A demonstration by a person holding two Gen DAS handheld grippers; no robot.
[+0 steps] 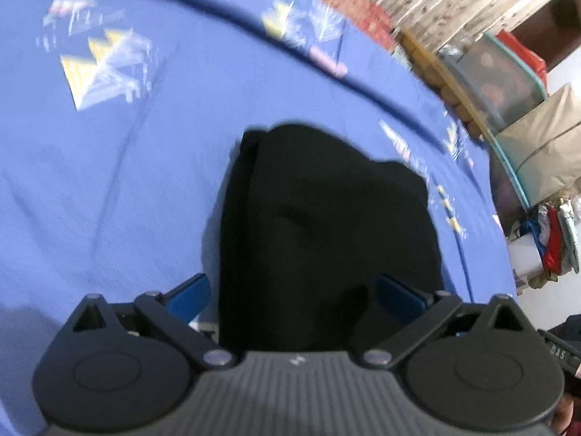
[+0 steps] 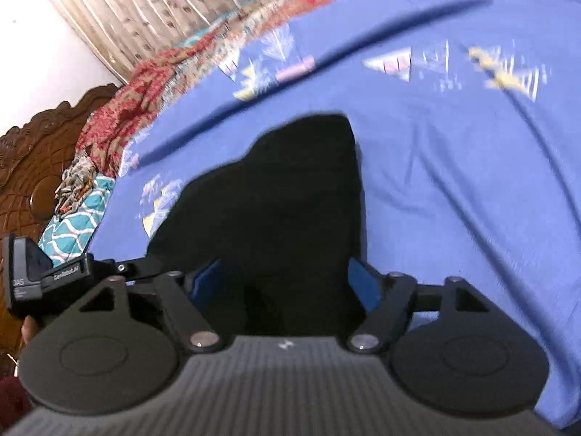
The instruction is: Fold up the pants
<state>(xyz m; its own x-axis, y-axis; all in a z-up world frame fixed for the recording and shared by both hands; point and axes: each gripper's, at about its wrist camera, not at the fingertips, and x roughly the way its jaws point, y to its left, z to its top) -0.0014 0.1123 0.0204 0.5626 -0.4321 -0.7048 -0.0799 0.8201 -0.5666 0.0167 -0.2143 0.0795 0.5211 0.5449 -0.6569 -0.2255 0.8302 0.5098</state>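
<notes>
The black pants [image 1: 326, 225] lie folded in a dark bundle on the blue bedsheet [image 1: 109, 181]. In the left wrist view the cloth runs back between the blue fingers [image 1: 192, 294] of my left gripper [image 1: 294, 298], whose jaws stand wide apart around it. The right wrist view shows the same pants [image 2: 276, 210] between the blue fingers [image 2: 363, 283] of my right gripper [image 2: 287, 283], also wide apart. Both views are motion-blurred. Whether the pads touch the cloth is unclear.
The patterned blue bedsheet [image 2: 454, 181] covers the bed. A red patterned blanket [image 2: 145, 83] and a teal pillow [image 2: 72, 225] lie by the carved wooden headboard [image 2: 32, 152]. Storage boxes [image 1: 508, 83] and piled clothes [image 1: 552, 239] stand beyond the bed's edge.
</notes>
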